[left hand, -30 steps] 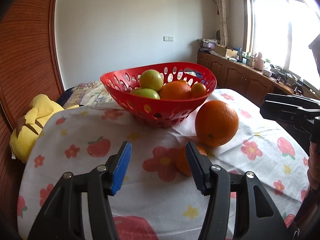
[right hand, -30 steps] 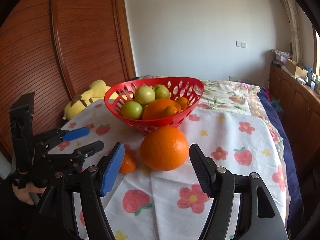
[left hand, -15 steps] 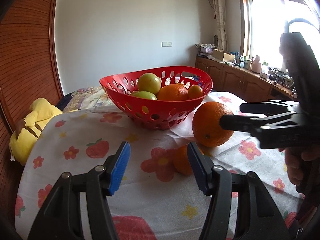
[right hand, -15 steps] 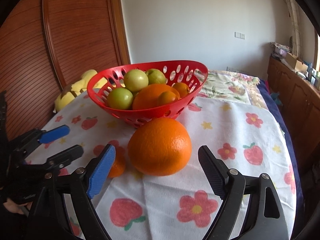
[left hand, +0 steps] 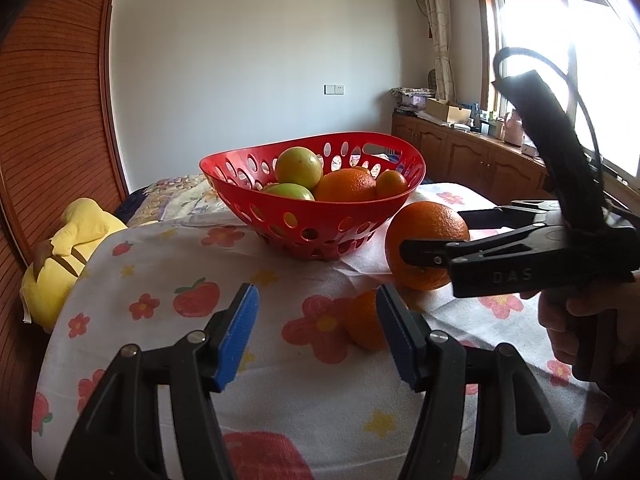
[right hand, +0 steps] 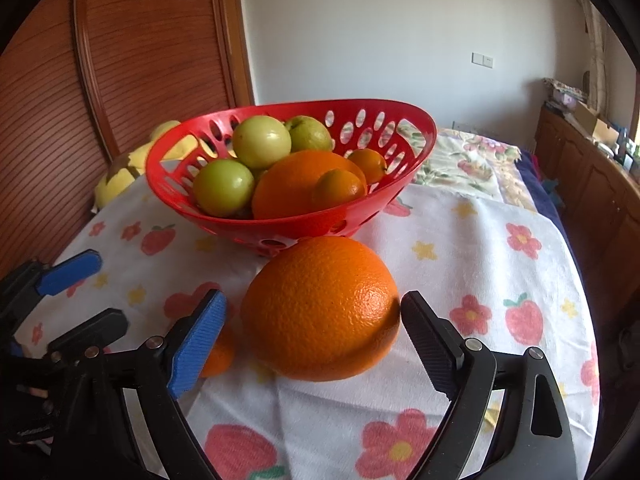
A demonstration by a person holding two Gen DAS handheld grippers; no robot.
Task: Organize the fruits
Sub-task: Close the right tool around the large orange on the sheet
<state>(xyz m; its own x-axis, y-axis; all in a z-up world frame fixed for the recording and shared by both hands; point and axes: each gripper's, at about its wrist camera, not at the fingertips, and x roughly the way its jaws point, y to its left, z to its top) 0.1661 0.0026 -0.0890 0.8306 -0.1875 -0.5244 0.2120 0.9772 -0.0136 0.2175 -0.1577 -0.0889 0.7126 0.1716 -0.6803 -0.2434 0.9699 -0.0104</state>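
Right tongs (right hand: 312, 324) were opening wide around the big round orange (right hand: 320, 308), no real long axis; left tongs (left hand: 316, 332) were opening on nothing.

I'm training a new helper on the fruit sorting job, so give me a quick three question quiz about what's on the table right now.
1. True or false: the large orange lies inside the red basket.
2. Multiple choice: what sits between the fingers of the right tongs? A) a green fruit B) the large orange C) nothing
3. Short answer: which fruit lies nearest the left tongs?

Key
1. False. It rests on the flowered cloth, just in front of the basket.
2. B. The jaws are opening around it, and the pads do not yet press on it.
3. The small orange, on the cloth beside the right-hand finger of the left tongs.
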